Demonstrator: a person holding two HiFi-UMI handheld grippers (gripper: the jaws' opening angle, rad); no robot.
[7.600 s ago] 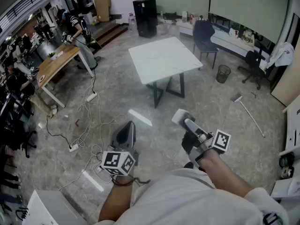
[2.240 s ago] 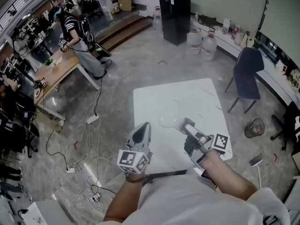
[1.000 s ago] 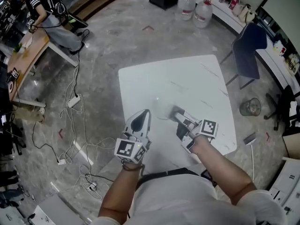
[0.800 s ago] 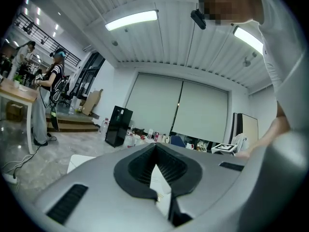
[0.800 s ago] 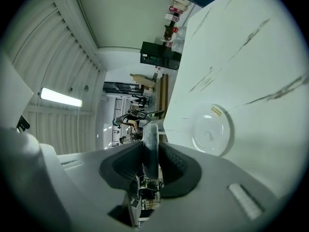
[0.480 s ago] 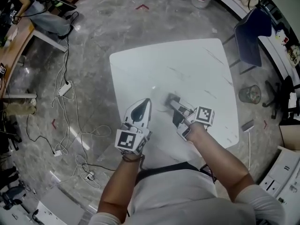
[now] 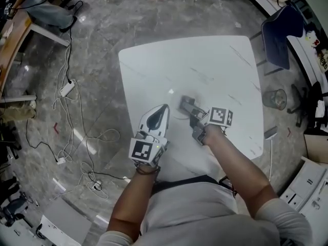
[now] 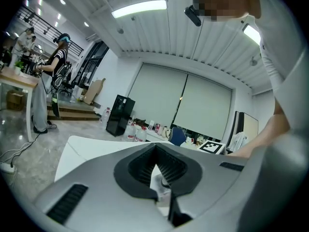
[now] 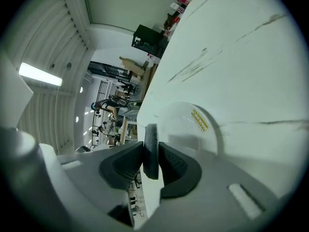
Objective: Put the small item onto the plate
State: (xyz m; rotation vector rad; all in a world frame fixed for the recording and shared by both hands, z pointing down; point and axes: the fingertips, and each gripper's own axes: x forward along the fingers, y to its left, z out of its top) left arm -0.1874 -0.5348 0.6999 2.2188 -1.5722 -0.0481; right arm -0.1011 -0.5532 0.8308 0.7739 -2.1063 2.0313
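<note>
Right claw [image 9: 150, 164] is pinching the disc [image 9: 150, 132], a small dark round thing held on edge btwn the 2 pads [image 9: 123, 168], which press on its flat faces. In the head view this claw sits over the middle of the white surface [image 7: 210, 65]. The clear plate [image 9: 186, 116] is right below and ahead of its tip. It lies flat on the surface and has a yellow sticker [image 9: 199, 120] near its rim. From the right gripper view the disc looks to be over the near part of the plate, but I can't tell whether it touches the plate.

Left claw [image 8: 155, 150] is pressed together at the tips w/ nothing gripped. In the head view it sits just beside the right one, on the plate's left side, approx level w/ it.

Progress, as I judge it: the pick-up is done and the carry to the plate is about done, so roughly 2 of 3 steps. Left to do:
- bring the disc down onto the plate
- spread the pads
- pull the claw clear

Since the disc is on edge, it may roll or tip over when let go, so a low release looks wise. Nothing lies on the plate yet.
</note>
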